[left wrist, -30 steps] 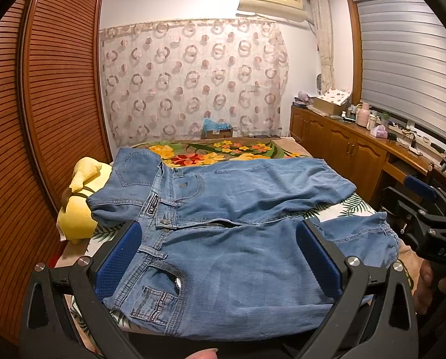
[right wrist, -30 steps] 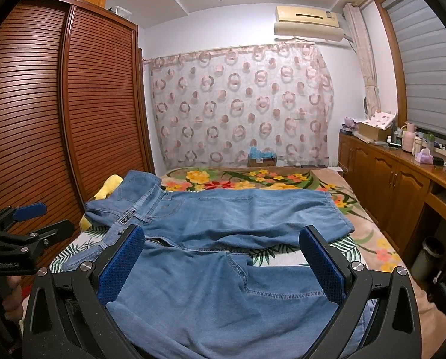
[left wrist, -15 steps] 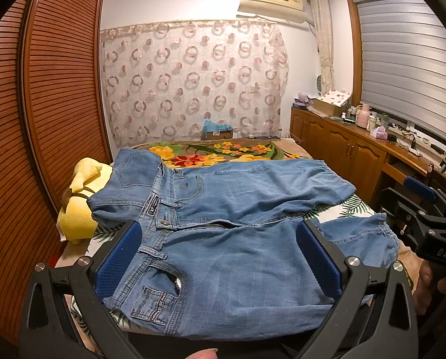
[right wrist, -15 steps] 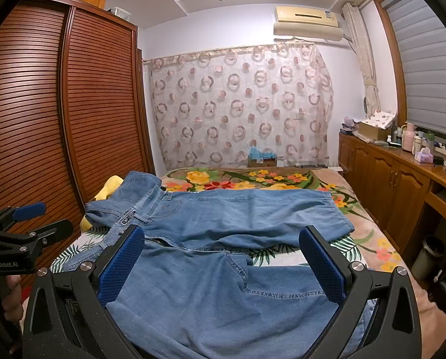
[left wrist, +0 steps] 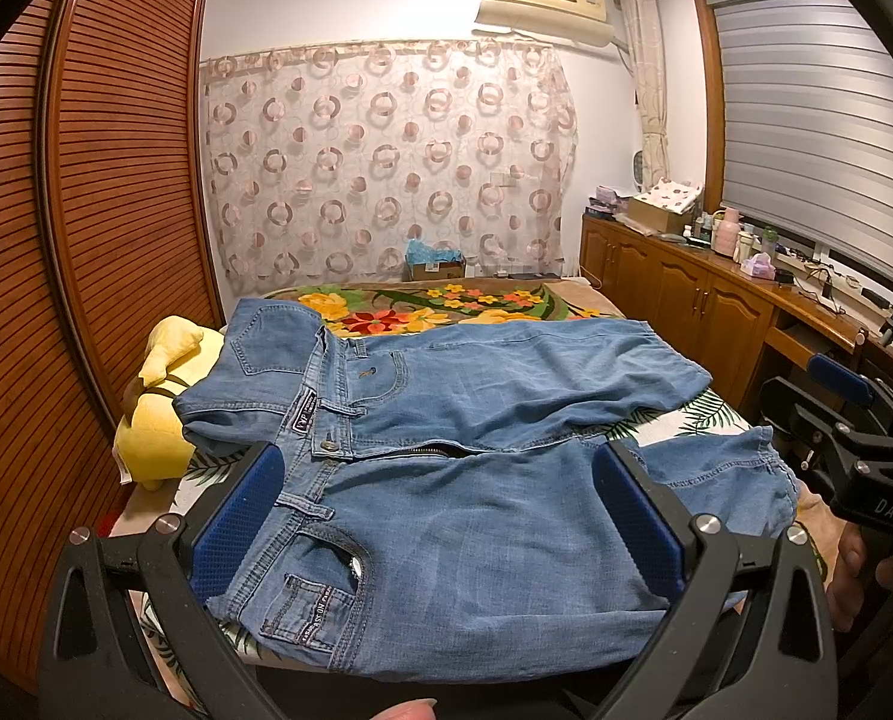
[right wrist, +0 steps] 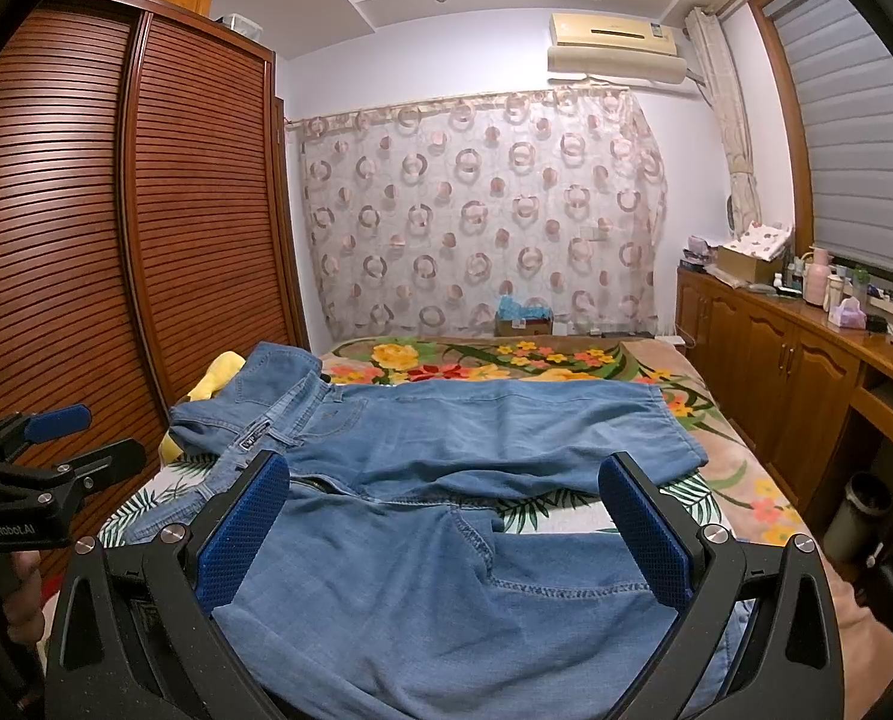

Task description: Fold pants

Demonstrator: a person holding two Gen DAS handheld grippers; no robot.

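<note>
Far left is a big brown wardrobe (left wrist: 104, 228) w/ slat doors. Next to it a yellow plush toy (left wrist: 158, 414) sits at the edge of the bed (left wrist: 422, 306), partly under the waist of the pants.

The blue jeans (left wrist: 476, 420) lie flat across the flower bedspread. Waist is on the left, w/ the button and zip showing. The two legs run out to the right and are spread apart like a V. One leg is farther back, one is nearer, and a bit of leafy sheet shows between them. Cuffs are at the right end, near the bed's right edge.

The left gripper (left wrist: 440, 534) hangs over the near waist and pocket part. Its jaws are wide open and it's got nothing in them. I can't tell if it's touching the cloth.

The right gripper (right wrist: 440, 534) hangs over the near leg, more to the right. Jaws wide open too, holding nothing.

Looks like the very start: pants laid out, no fold made yet. I think the first step is in hand, getting ready to grab.

Next move prob needs both grippers to go down and pinch the near edge, left at the waist, right by the near leg. Then lift and bring it over onto the far leg so the legs match up. Should pinch just enough cloth, and move both together so it doesn't bunch.

Far right is a long wood cabinet (left wrist: 704, 306) w/ bottles and stuff on top.
</note>
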